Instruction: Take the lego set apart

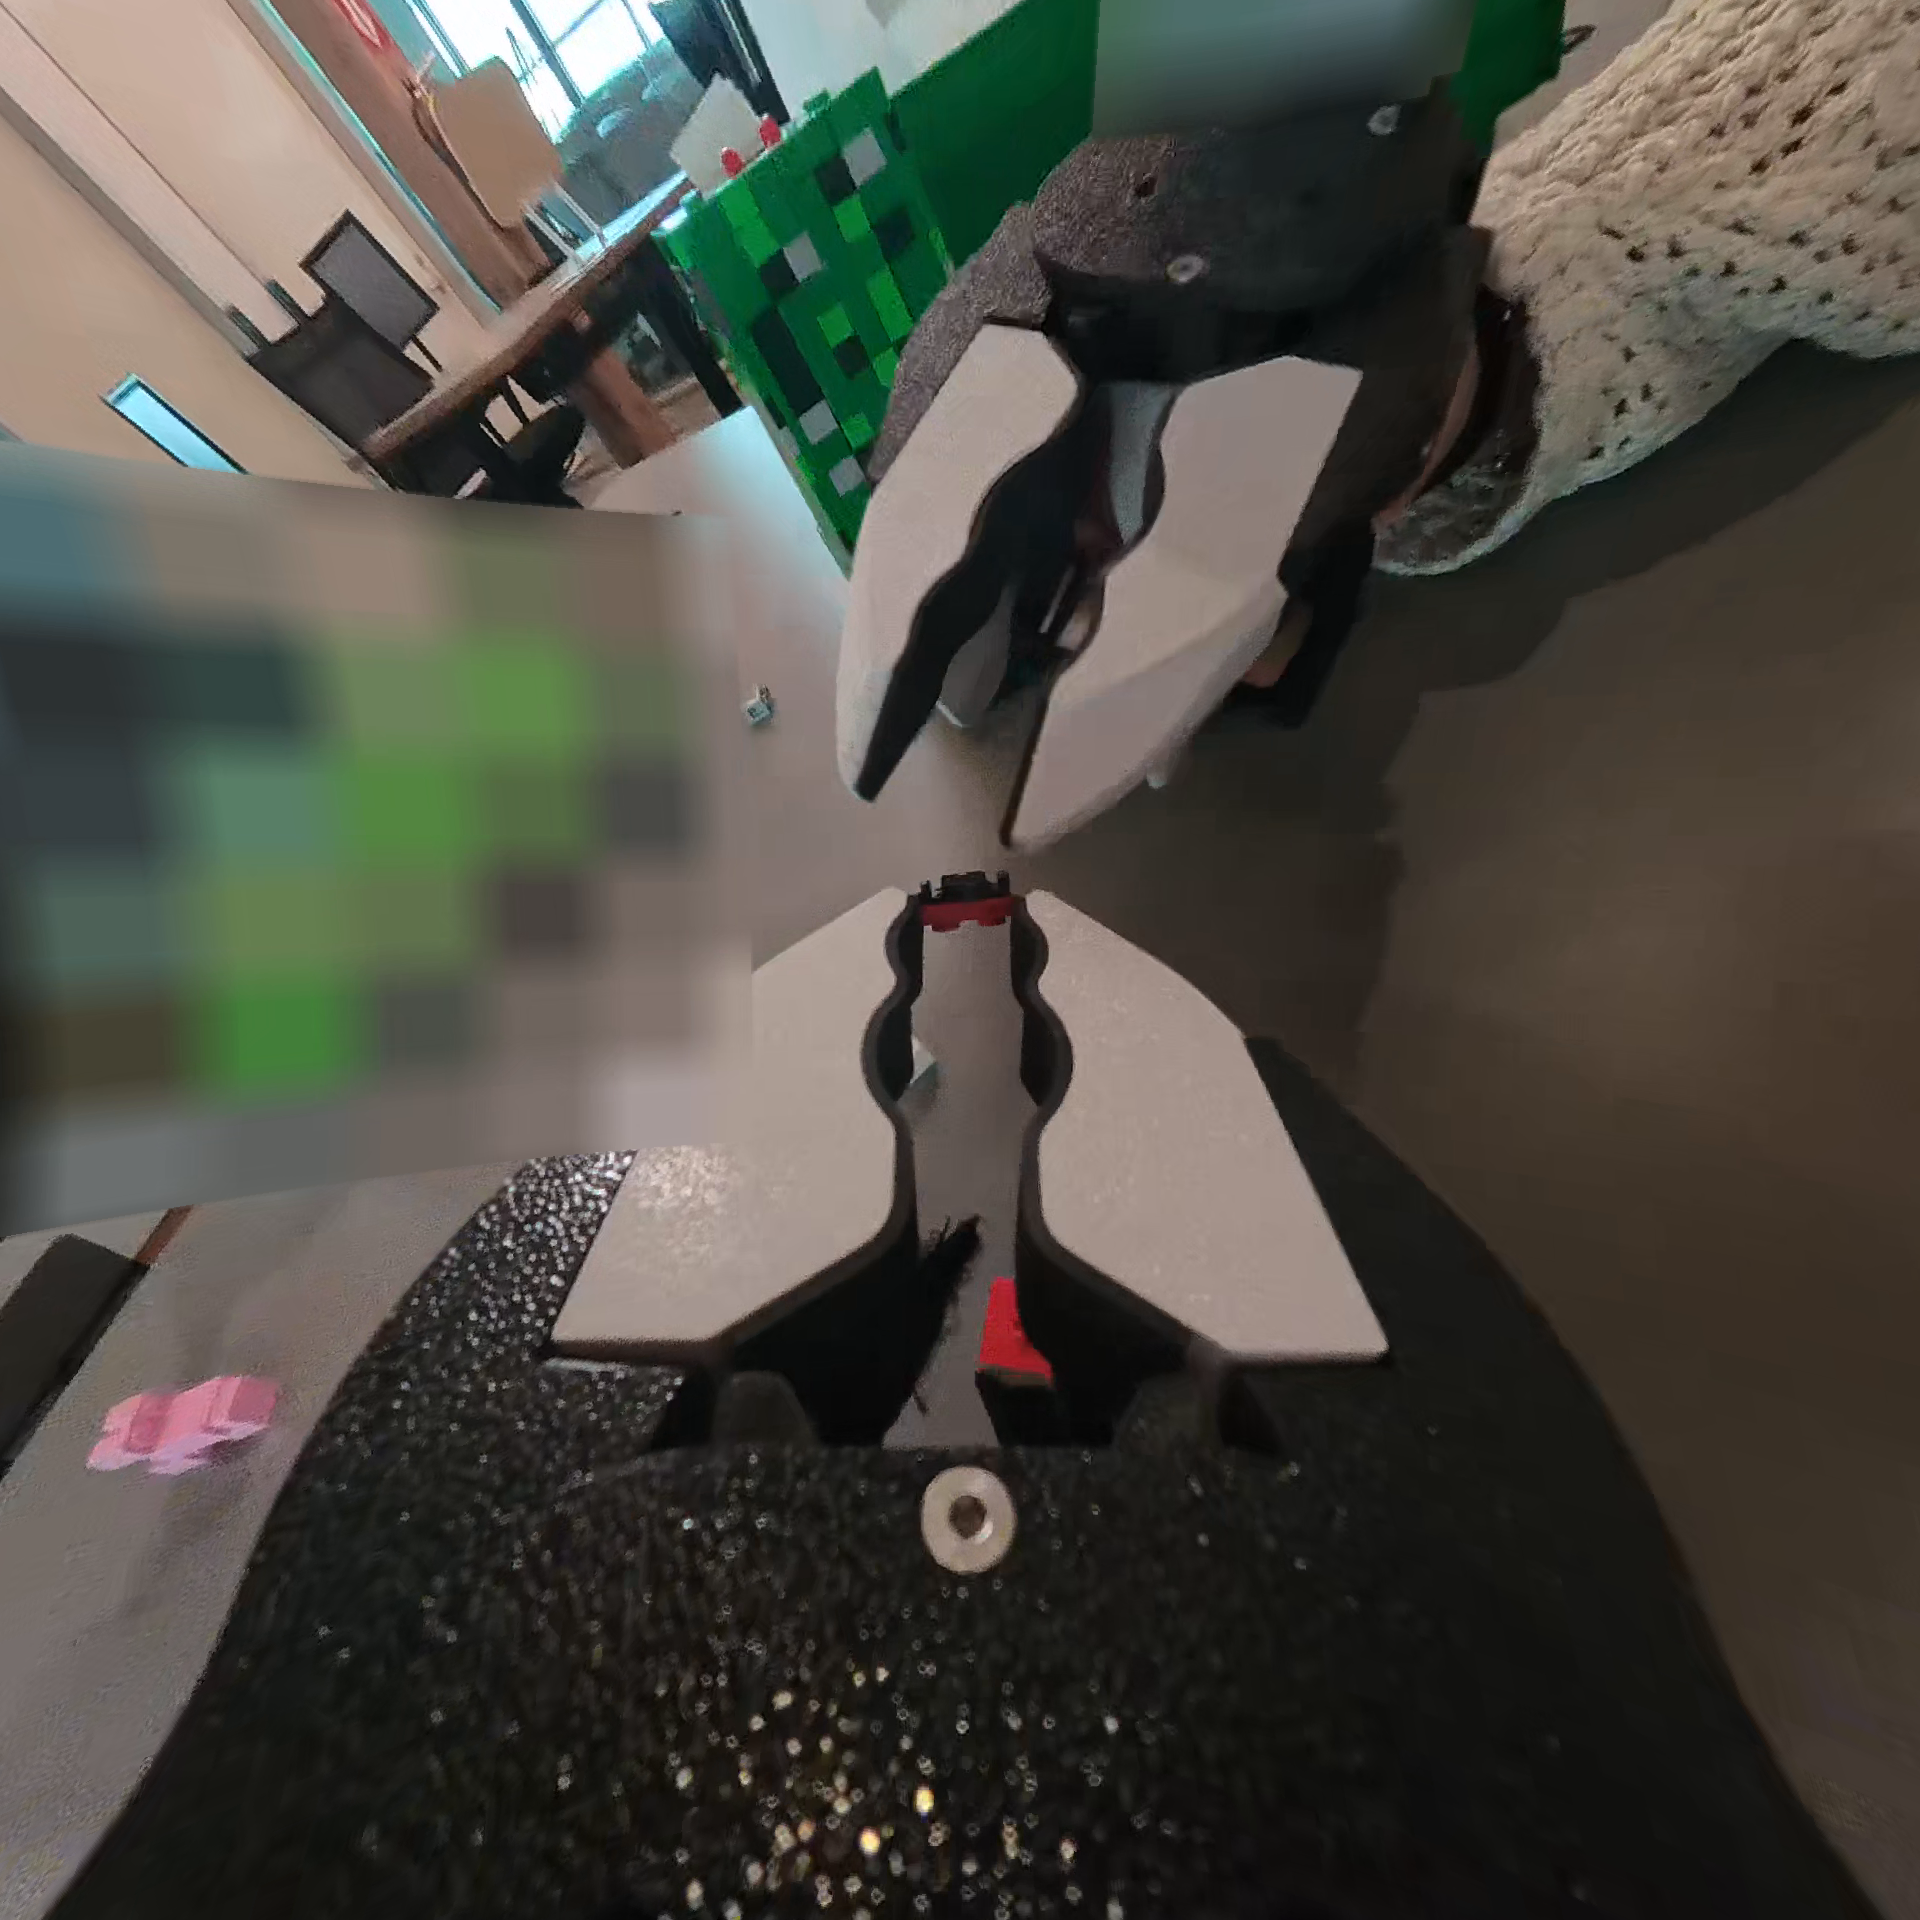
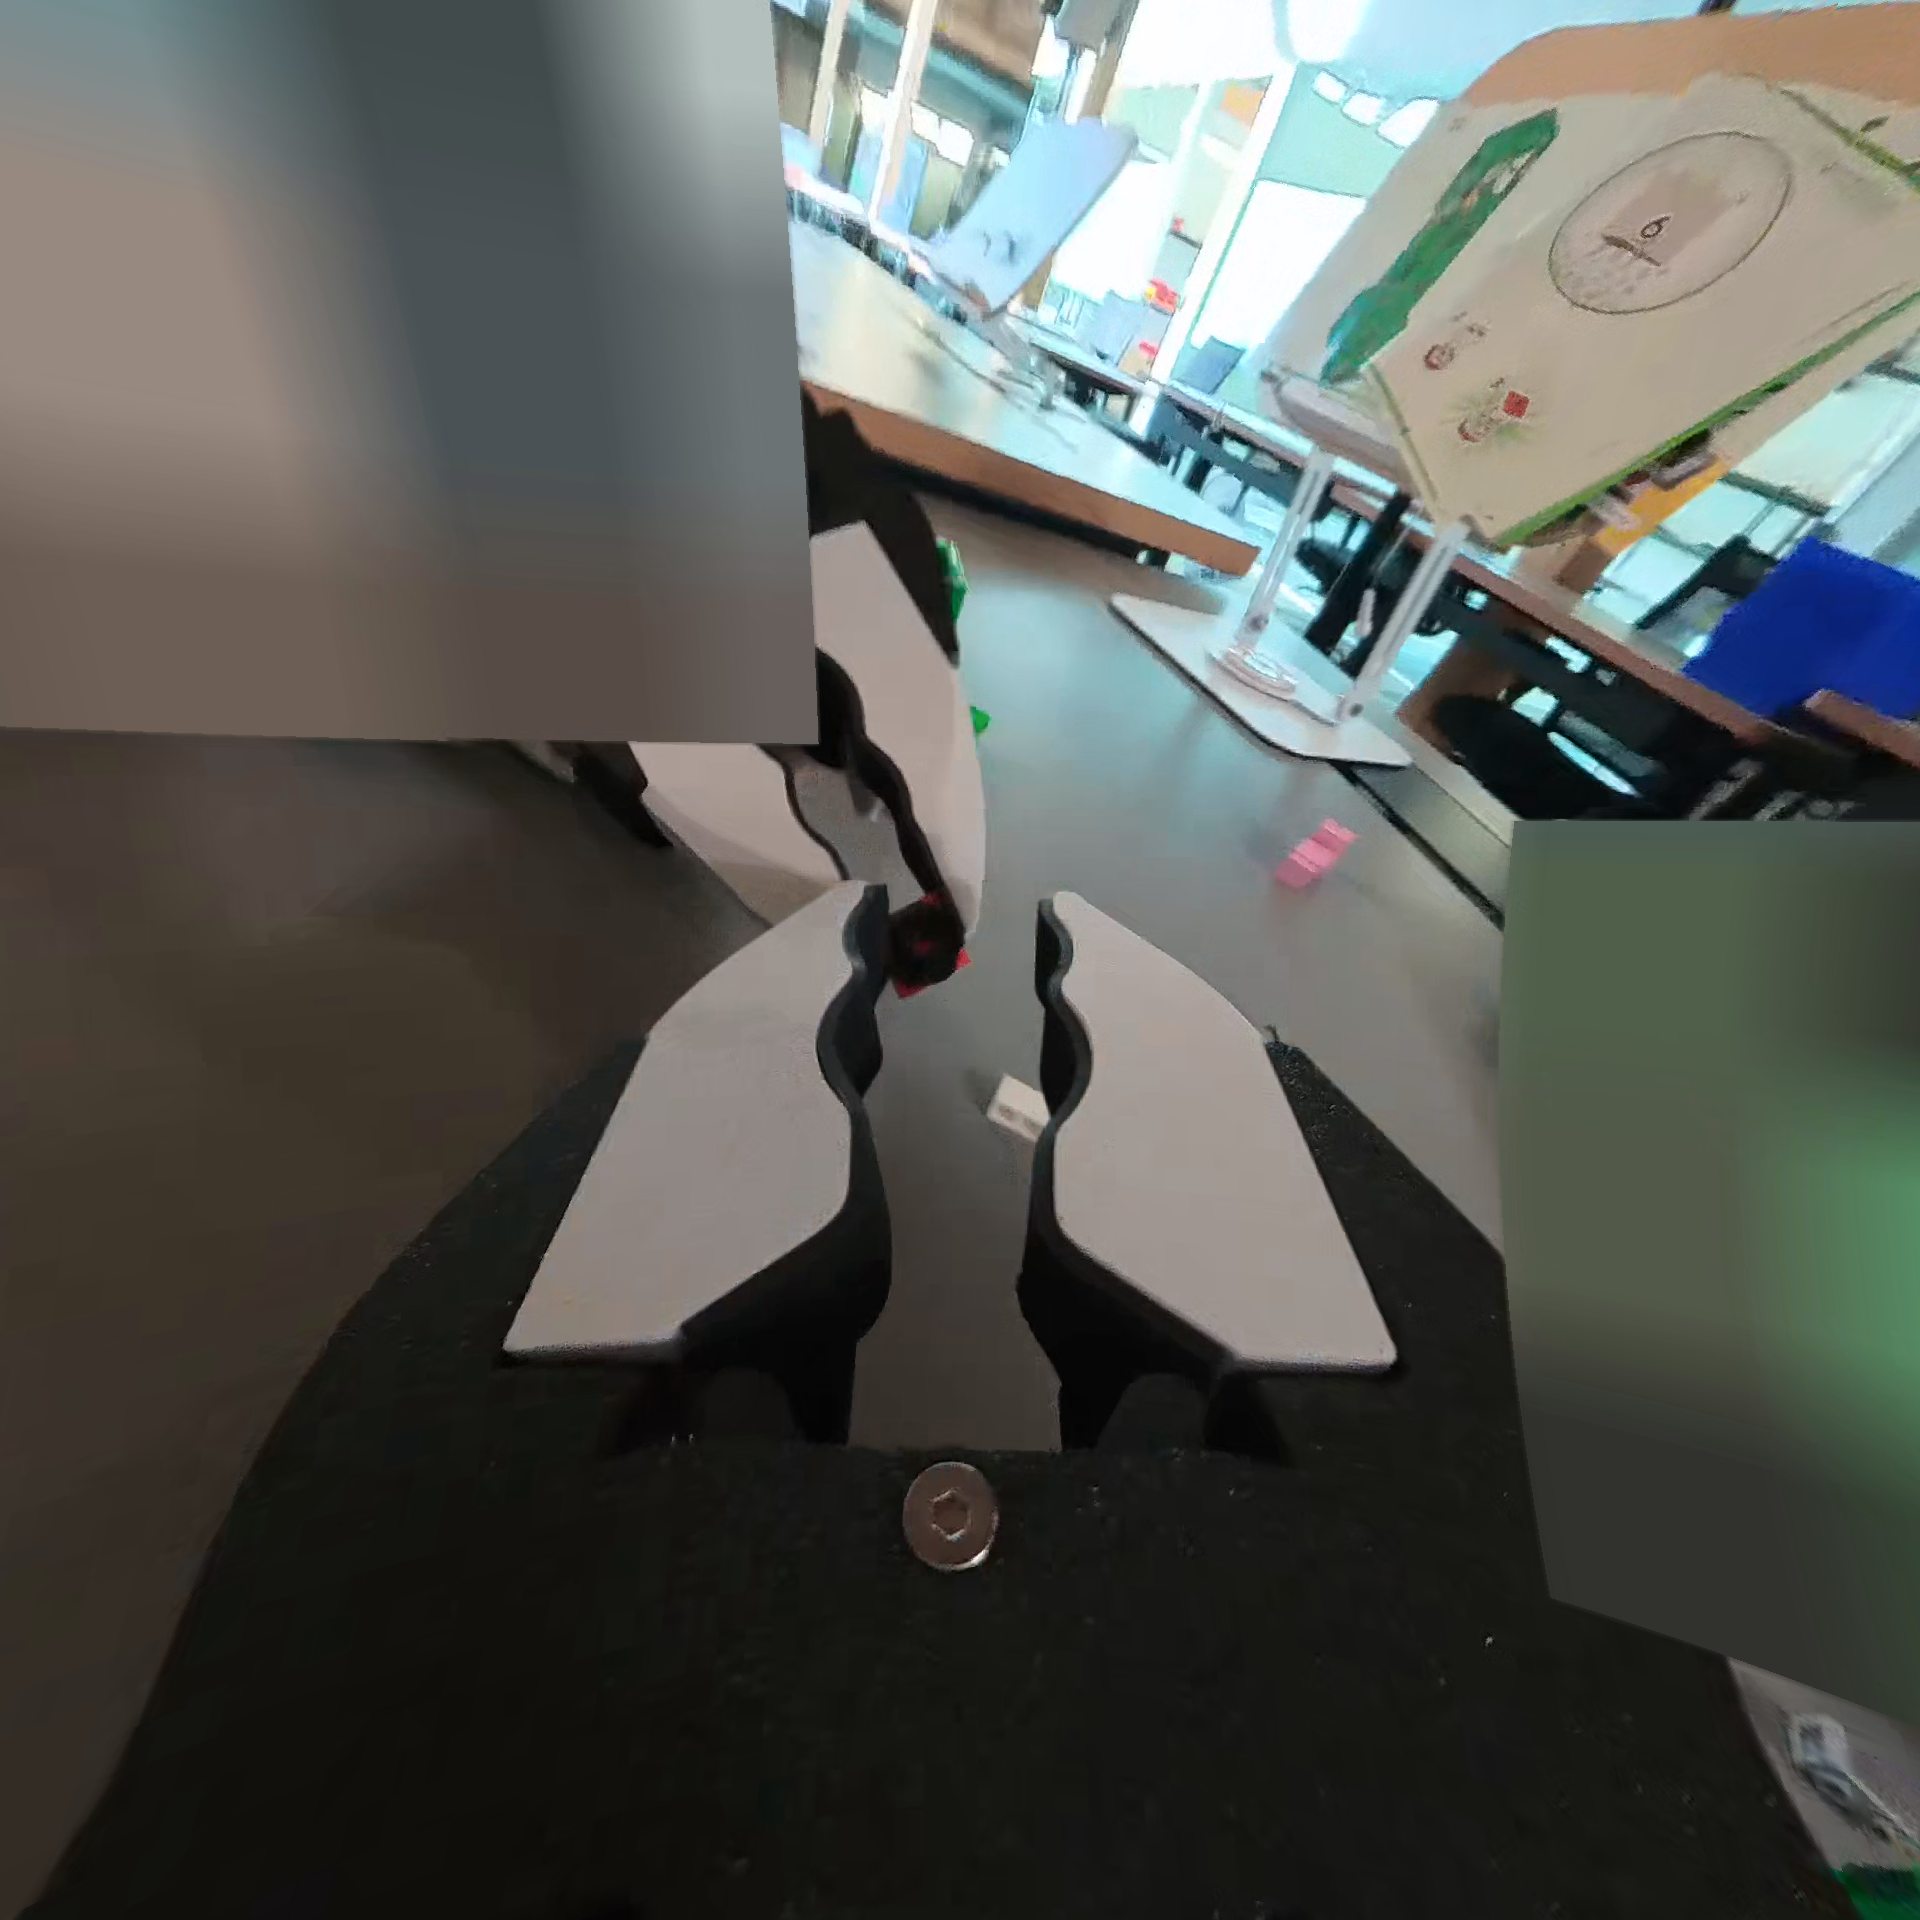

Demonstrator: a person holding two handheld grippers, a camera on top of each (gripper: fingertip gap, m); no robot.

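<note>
My left gripper (image 1: 966, 906) is shut on a small red and black lego piece (image 1: 966, 900), pinched at its fingertips above the grey table. In the right wrist view the same piece (image 2: 925, 951) sits at the tip of the left gripper (image 2: 935, 914) and touches the inner edge of my right gripper's left finger (image 2: 727, 1122). My right gripper (image 2: 956, 914) is open and empty. In the left wrist view it (image 1: 940, 810) faces my left gripper from just beyond the piece.
A small white piece (image 2: 1013, 1107) lies on the table (image 2: 1195, 810) under the right gripper. A pink lego piece (image 2: 1314, 852) lies farther off. A red bit (image 1: 1003, 1340) shows between my left finger bases. A green pixel-pattern box (image 1: 821, 291) and a booklet on a stand (image 2: 1558, 291) are behind.
</note>
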